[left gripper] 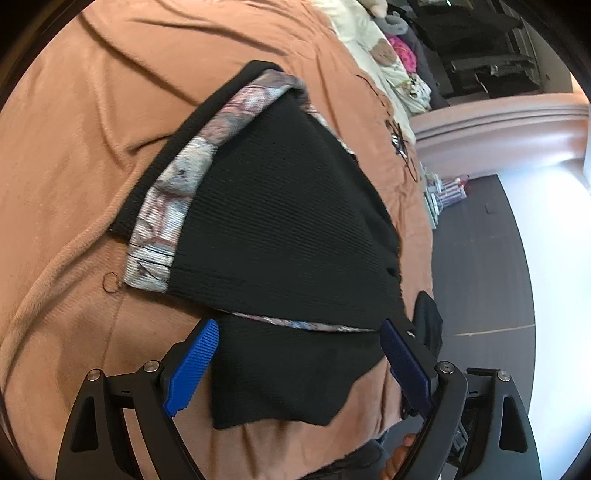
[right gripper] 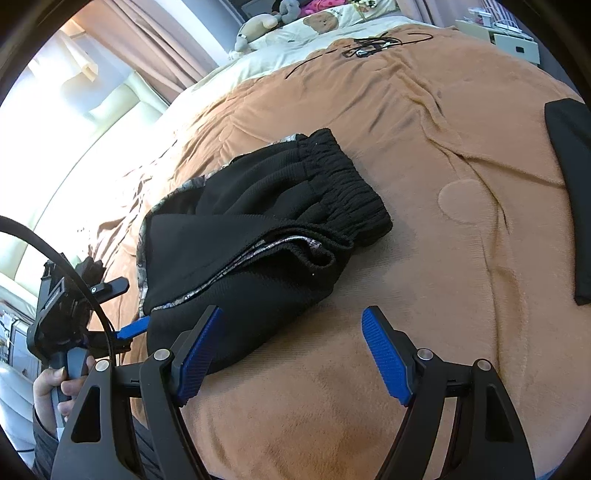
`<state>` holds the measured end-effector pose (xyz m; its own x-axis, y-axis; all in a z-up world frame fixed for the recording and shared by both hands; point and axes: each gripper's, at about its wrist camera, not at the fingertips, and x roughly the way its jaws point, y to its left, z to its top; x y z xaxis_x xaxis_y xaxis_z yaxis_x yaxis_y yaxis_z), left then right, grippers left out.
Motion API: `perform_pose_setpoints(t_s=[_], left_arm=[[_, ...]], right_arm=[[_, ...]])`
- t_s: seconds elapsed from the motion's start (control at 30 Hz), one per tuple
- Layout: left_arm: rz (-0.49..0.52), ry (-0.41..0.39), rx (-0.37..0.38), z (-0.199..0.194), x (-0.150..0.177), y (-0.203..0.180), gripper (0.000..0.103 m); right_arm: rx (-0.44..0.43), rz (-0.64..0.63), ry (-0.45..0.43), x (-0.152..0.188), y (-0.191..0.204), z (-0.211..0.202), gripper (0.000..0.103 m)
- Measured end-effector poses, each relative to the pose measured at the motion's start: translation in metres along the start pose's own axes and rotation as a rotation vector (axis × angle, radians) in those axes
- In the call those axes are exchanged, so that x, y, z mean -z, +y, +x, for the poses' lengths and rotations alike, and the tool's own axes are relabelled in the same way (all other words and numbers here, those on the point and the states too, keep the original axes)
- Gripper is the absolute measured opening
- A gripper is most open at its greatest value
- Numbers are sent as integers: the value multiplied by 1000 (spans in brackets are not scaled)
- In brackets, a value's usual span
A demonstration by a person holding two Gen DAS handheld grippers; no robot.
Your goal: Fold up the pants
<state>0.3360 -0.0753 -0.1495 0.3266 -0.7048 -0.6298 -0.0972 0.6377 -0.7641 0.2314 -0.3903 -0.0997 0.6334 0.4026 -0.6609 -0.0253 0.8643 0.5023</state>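
Observation:
Black pants with a patterned grey-pink side stripe lie folded in a bundle on the orange blanket. In the right wrist view the pants show a gathered elastic waistband at the far right end. My left gripper is open, its blue pads on either side of the near edge of the pants, holding nothing. My right gripper is open and empty just above the blanket, its left pad over the near corner of the pants. The left gripper also shows in the right wrist view, at the pants' left edge.
Another black garment lies on the blanket at the far right. A black cable lies near the pillows and stuffed toys. The bed edge drops to a dark floor on the left gripper's right side.

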Motion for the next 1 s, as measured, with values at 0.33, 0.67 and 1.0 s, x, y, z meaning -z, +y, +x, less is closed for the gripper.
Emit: perform_pose_setpoints(t_s=[0.33, 0.67, 1.0], left_arm=[[-53, -26, 7, 28, -9, 12, 90], [-49, -175, -58, 5, -34, 18, 67], [47, -295, -59, -32, -54, -10, 7]], right_arm=[[3, -6, -35, -8, -8, 5, 70], [-34, -41, -41, -9, -10, 16, 36], [-47, -65, -75, -5, -13, 4, 5]])
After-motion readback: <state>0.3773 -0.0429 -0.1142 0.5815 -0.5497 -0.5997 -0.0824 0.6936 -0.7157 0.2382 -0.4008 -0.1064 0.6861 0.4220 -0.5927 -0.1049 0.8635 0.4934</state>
